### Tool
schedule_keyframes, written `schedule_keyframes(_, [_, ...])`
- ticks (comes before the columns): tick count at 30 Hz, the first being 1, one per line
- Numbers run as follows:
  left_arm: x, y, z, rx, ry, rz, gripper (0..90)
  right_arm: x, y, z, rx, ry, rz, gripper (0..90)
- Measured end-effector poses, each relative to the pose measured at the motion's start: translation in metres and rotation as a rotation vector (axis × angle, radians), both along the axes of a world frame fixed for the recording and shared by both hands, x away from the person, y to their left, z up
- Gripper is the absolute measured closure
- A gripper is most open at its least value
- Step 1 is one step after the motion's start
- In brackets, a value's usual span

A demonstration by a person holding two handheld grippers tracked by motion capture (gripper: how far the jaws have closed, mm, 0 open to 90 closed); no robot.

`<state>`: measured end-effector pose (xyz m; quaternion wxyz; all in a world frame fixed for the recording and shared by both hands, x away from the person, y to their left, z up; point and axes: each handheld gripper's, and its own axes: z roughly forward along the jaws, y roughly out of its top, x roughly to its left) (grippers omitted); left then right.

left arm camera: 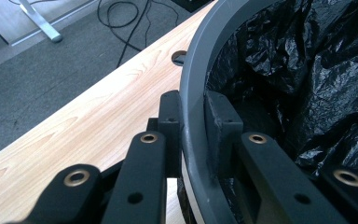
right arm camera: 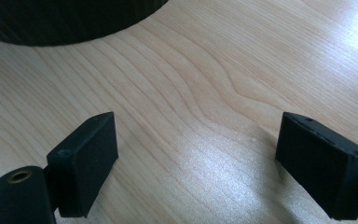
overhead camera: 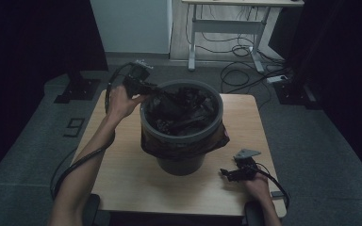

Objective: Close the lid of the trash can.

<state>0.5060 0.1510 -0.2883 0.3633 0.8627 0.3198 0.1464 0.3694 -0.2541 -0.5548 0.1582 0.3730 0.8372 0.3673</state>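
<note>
A grey round bin (overhead camera: pixel 181 162) stands in the middle of a light wooden table (overhead camera: pixel 122 155). A crumpled black bag (overhead camera: pixel 184 110) lines it and hangs over the front rim. My left gripper (overhead camera: pixel 154 92) is shut on the bin's rim at its far left side. In the left gripper view, one pad sits outside and one inside the grey rim (left arm camera: pixel 191 70), with the gripper (left arm camera: pixel 193 100) astride it and the black bag (left arm camera: pixel 307 60) to the right. My right gripper (overhead camera: pixel 226 173) rests low over the table at the front right, open with nothing between its jaws (right arm camera: pixel 198 135). The bin's dark base (right arm camera: pixel 65 18) lies ahead of it.
A round cable hole (left arm camera: pixel 179 57) pierces the table beside the bin. Behind the table stand a white desk frame (overhead camera: pixel 226 28) and loose cables (overhead camera: pixel 245 70) on the grey floor. Dark curtains close both sides. Bare wood (right arm camera: pixel 205 84) lies around the right gripper.
</note>
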Motion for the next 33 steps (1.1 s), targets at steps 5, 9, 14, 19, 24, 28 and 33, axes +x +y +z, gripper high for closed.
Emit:
schedule_keyframes(5, [0.001,0.007,-0.006,-0.041,-0.032,-0.054,75.4,0.003,-0.002,0.005,0.03,0.04,0.006,11.8])
schedule_keyframes(9, [0.002,0.009,-0.008,-0.054,-0.04,-0.068,74.4,0.005,-0.004,0.014,0.059,0.043,0.005,11.8])
schedule_keyframes(14, [0.003,0.01,-0.009,-0.064,-0.043,-0.075,72.5,0.007,-0.007,0.031,0.126,0.029,0.007,11.9])
schedule_keyframes(19, [0.005,0.014,-0.012,-0.092,-0.047,-0.065,66.1,0.007,-0.011,0.051,0.155,0.027,0.028,12.0])
schedule_keyframes(24, [0.008,0.016,-0.013,-0.103,-0.03,-0.068,61.3,0.009,-0.01,0.072,0.125,0.003,0.044,12.0])
schedule_keyframes(28, [0.009,0.013,-0.011,-0.061,-0.034,-0.076,59.5,0.011,-0.009,0.085,0.121,-0.009,0.06,12.0])
schedule_keyframes(33, [0.01,0.013,-0.011,-0.054,-0.026,-0.075,57.5,0.016,-0.008,0.101,0.114,-0.014,0.073,12.4])
